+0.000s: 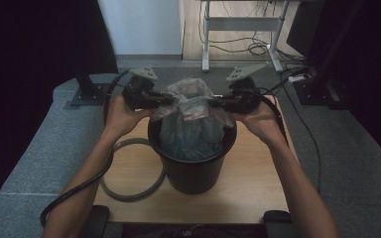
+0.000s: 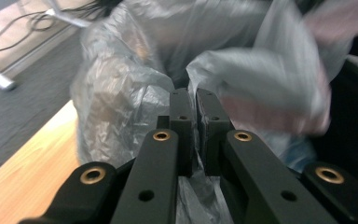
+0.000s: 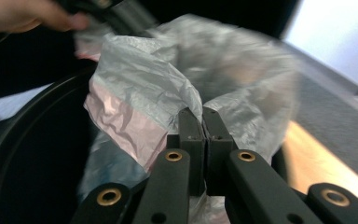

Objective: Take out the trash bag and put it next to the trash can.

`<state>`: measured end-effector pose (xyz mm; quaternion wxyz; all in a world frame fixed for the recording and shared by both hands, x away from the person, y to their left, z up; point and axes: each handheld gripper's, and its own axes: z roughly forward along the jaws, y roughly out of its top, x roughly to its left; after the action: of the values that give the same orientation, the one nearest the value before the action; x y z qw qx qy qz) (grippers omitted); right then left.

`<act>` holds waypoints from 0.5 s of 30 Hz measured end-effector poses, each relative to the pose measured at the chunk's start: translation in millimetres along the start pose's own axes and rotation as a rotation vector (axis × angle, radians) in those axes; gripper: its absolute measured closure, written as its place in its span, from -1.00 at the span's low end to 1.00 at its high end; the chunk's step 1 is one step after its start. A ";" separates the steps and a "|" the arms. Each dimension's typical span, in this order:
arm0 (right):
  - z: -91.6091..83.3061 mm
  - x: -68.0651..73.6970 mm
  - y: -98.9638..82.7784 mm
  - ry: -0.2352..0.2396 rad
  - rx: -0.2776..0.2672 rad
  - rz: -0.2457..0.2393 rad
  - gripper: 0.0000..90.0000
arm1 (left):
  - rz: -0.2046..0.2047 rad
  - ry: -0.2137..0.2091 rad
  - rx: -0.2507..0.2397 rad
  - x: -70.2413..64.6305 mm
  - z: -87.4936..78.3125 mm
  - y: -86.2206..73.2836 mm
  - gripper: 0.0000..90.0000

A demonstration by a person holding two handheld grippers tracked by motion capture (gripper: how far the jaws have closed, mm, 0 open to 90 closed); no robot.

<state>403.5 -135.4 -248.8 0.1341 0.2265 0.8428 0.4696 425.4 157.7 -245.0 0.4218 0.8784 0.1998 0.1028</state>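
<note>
No legible writing. Left gripper (image 1: pixel 171 100) and right gripper (image 1: pixel 217 104) each pinch the plastic bag (image 1: pixel 191 119) above the black bin (image 1: pixel 193 168); the bag's rim appears, blurrily, lifted. Bare tabletop (image 1: pixel 258 173) lies to the right.

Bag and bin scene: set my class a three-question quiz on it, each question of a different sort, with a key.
1. True or false: both grippers are shut on the bag.
2. Multiple choice: the grey ring lies
A. inside the bin
B. on the table, left of the bin
C. on the floor
3. Short answer: what does the bag sit in?

Key
1. True. In the gripper views, the left gripper and the right gripper each pinch a fold of plastic between closed fingers.
2. B. It lies flat on the table, beside the bin.
3. The black bin; the bag's top rises above its rim.
</note>
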 end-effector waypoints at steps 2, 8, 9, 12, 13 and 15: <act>11.4 5.5 -2.5 0.024 0.038 -0.024 0.91 | 0.014 -0.031 -0.001 -4.6 3.1 0.9 0.91; 40.9 17.1 -5.7 0.067 0.110 -0.057 0.58 | 0.062 -0.116 0.031 -21.1 17.6 4.9 0.90; 44.1 18.5 -5.6 0.070 0.113 -0.063 0.47 | 0.067 -0.127 0.032 -22.8 19.1 5.8 0.90; 50.4 22.4 -5.7 0.097 0.115 -0.082 0.27 | 0.075 -0.169 0.033 -26.4 23.3 8.0 0.90; 51.7 24.0 -5.6 0.107 0.113 -0.092 0.26 | 0.080 -0.178 0.038 -27.2 25.0 8.6 0.89; 53.4 27.4 -5.1 0.126 0.113 -0.108 0.25 | 0.078 -0.194 0.041 -28.6 28.5 9.0 0.89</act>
<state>402.0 -84.8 -281.4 0.0930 0.1581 0.8856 0.4266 412.0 120.2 -256.0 0.4166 0.8999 0.1257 0.0295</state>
